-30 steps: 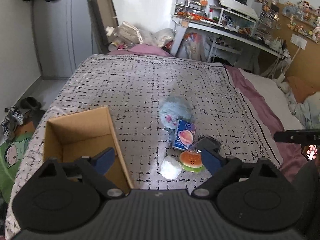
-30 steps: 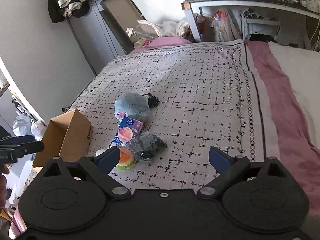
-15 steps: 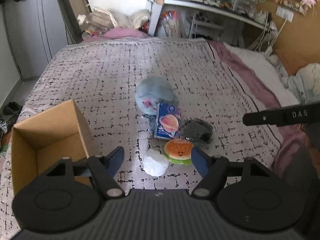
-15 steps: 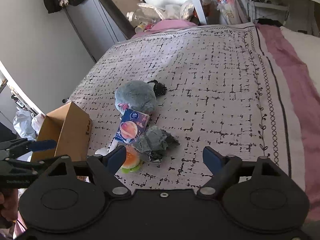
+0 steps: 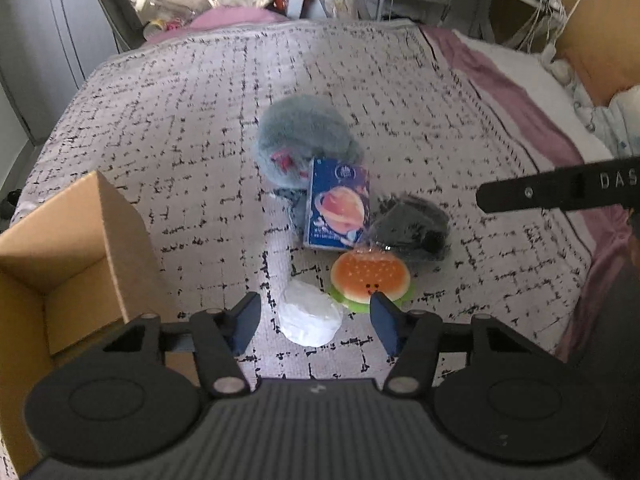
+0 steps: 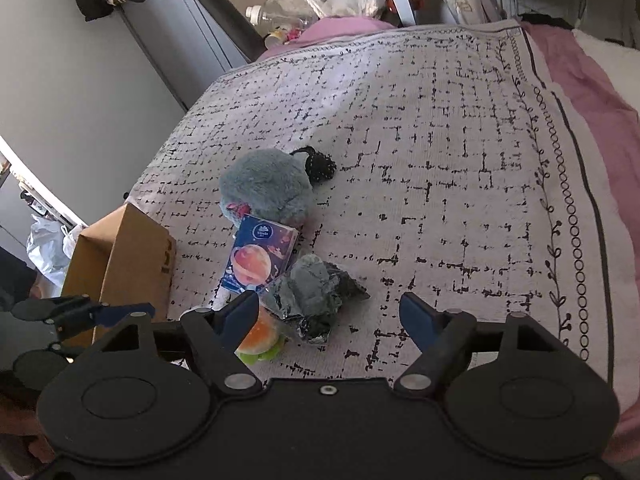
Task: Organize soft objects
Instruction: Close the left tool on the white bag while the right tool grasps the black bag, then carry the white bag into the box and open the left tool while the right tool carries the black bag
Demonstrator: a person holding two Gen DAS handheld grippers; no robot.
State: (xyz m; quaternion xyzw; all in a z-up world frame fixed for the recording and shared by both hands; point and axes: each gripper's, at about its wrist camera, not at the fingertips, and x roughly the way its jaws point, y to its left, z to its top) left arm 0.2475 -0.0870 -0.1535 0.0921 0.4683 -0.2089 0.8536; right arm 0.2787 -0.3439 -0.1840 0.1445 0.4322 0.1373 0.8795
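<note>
Just between the left gripper's (image 5: 314, 320) spread fingers, a white soft lump (image 5: 309, 318); right gripper's (image 6: 328, 312) likewise apart.

Grey fluffy plush (image 5: 301, 145) farthest back on bedspread. Blue tissue pack (image 5: 337, 205) with planet print leans against it. Dark crumpled bag (image 5: 412, 228) beside pack. Burger squishy (image 5: 370, 278) touches bag. White wad (image 5: 309, 318) nearest. Open cardboard box (image 5: 80, 256) at left.
</note>
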